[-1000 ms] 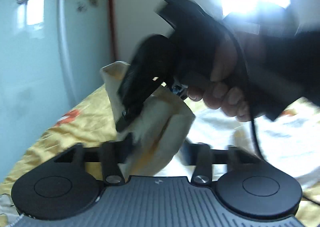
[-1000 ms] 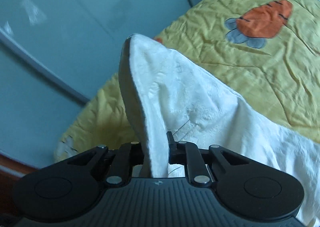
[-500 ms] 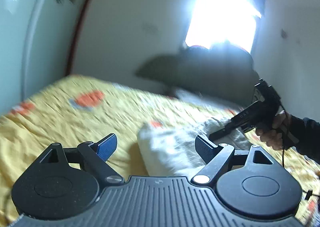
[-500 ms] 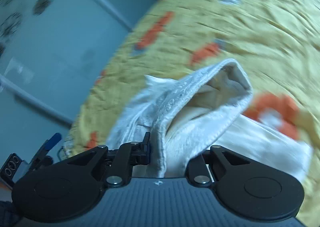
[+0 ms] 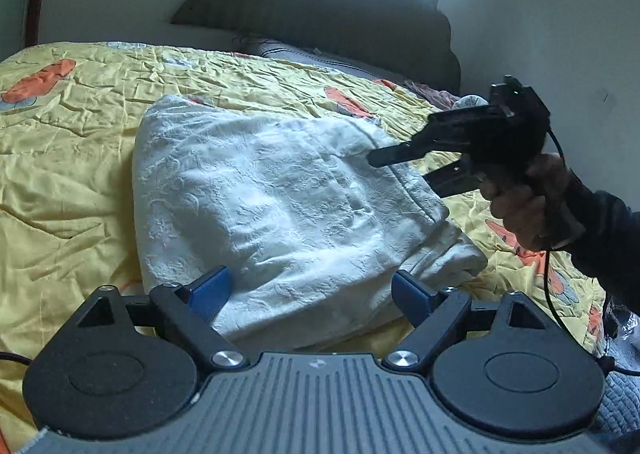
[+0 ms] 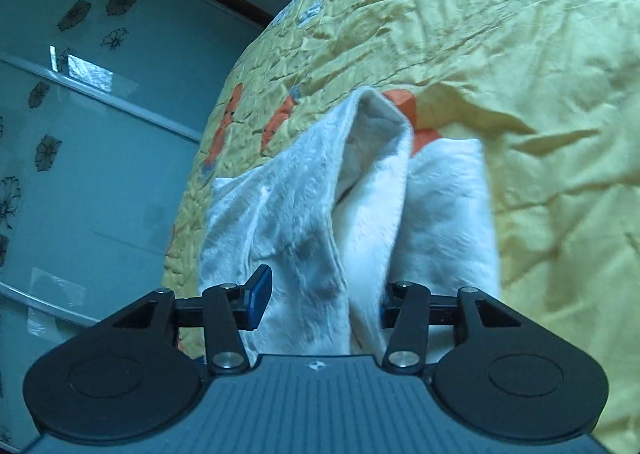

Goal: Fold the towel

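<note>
Yellow bed cover lies under the white towel, which is folded in loose layers near its middle. Left hand-held gripper stands wide at the near edge, holding nothing. Right hand-held gripper is half open, with the right-side layers loose between its jaws. If it lifts now, I think these layers may spring apart and spoil the fold.

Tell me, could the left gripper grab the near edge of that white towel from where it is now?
Probably yes. The left gripper is open, its blue pads spread to either side of the towel edge lying just ahead on the yellow bedspread. Nothing sits between them; the right gripper is off at the far corner.
</note>
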Available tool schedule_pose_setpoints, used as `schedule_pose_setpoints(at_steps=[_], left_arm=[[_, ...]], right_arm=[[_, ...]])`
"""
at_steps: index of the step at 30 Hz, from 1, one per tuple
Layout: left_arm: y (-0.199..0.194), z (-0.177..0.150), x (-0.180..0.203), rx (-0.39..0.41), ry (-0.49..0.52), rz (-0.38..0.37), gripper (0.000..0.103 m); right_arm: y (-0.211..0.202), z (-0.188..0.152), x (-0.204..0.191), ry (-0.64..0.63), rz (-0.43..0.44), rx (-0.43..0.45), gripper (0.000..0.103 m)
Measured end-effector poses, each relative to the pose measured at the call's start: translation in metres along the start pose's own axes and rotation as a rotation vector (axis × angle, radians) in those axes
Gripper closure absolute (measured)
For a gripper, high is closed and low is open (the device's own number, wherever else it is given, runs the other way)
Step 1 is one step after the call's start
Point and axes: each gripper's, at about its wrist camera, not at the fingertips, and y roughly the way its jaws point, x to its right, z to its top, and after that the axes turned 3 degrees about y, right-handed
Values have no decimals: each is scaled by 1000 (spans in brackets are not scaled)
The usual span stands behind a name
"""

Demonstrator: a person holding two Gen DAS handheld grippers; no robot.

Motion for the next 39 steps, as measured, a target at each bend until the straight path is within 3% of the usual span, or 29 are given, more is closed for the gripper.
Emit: schedule_pose_setpoints(at_steps=[3, 4, 7, 16, 17, 18, 23, 25, 27, 32, 36, 38, 39], left_arm=[[2, 4, -3, -3, -17, 2, 13], [4, 5, -4, -3, -21, 4, 13], [1, 9, -2, 3, -46, -4, 13], [-8, 5, 5, 4, -48, 8, 12], [-8, 5, 5, 4, -50, 12, 12], [-9, 5, 4, 5, -54, 15, 12], [-13, 9, 6, 3, -66, 7, 12], [-15, 9, 7, 19, -60, -7, 12], [-13, 11, 7, 12, -65, -27, 12], [-13, 40, -1, 35, -54, -114, 12], [-5, 79, -12, 134, -11, -68, 10], [12, 98, -18, 154, -14, -6, 9], [25, 108, -22, 146, -30, 10, 9]], right_arm=[[-35, -3, 6, 17, -55, 155, 53], [-45, -5, 7, 27, -22, 179, 53], [-52, -13, 10, 62, 106, 135, 53], [-22, -36, 9, 42, 37, -1, 56], [-20, -40, 6, 12, 16, 2, 60], [-18, -42, 2, -14, -9, -8, 88], [-50, -42, -9, -70, 15, 72, 91], [-51, -42, 4, -48, -20, 62, 96], [-41, -49, 22, 1, -41, 14, 96], [-45, -49, 28, 78, -13, 32, 91], [-69, -25, 16, 86, -40, 225, 88], [-68, -8, 8, 125, 52, 293, 83], [-61, 1, 3, 136, 103, 295, 76]])
